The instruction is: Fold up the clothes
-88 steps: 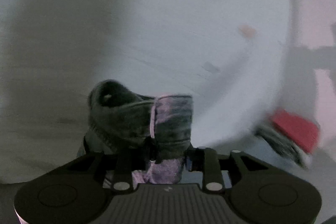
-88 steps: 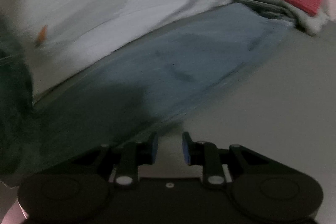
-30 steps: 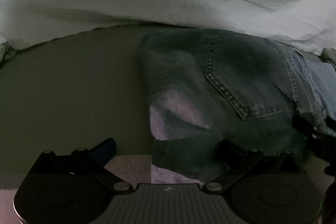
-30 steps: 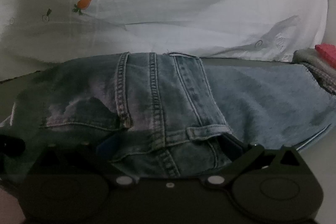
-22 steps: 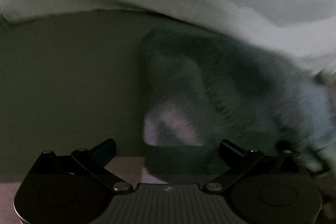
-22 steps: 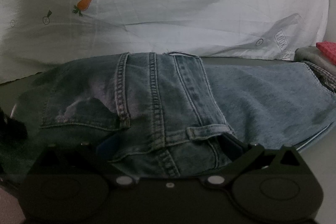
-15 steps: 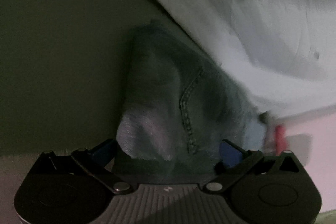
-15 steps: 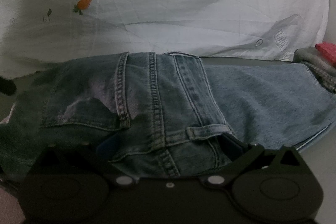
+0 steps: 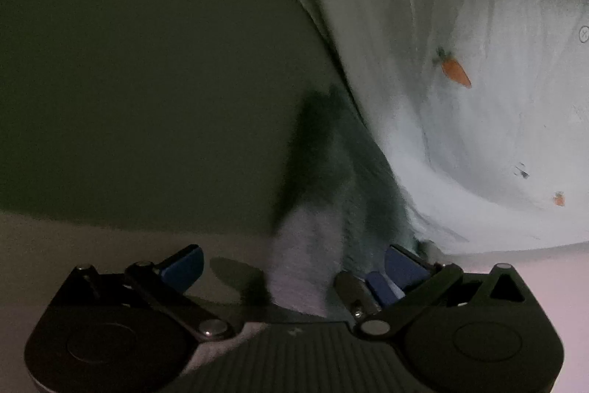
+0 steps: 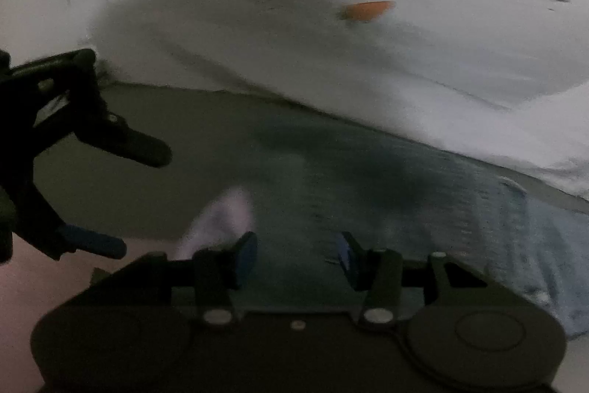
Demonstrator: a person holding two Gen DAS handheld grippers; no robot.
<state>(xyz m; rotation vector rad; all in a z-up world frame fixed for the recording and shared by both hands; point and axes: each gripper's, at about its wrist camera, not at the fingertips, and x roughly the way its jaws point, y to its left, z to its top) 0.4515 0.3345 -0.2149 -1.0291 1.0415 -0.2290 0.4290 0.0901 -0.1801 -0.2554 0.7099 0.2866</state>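
The blue jeans [image 10: 397,194] lie on a dark grey surface, seen blurred in both views. In the left wrist view the jeans [image 9: 331,179] run away from the camera, with a pale patch of them between the open jaws of my left gripper [image 9: 294,264]. A second blue-padded fingertip pair [image 9: 383,282] shows beside the left gripper's right finger. In the right wrist view my right gripper [image 10: 298,256] is over the jeans, jaws partly closed with denim between them; no grip is visible. My left gripper [image 10: 121,201] shows open at the left.
A white sheet with small carrot prints [image 10: 364,10] is bunched along the far edge of the surface, also in the left wrist view [image 9: 456,72]. Bare dark grey surface [image 9: 147,80] lies left of the jeans. A pale edge runs along the front.
Both cameras have swung. The left gripper turned to look along the jeans' left edge. The right gripper's jaws narrowed from wide open and it shifted left along the jeans.
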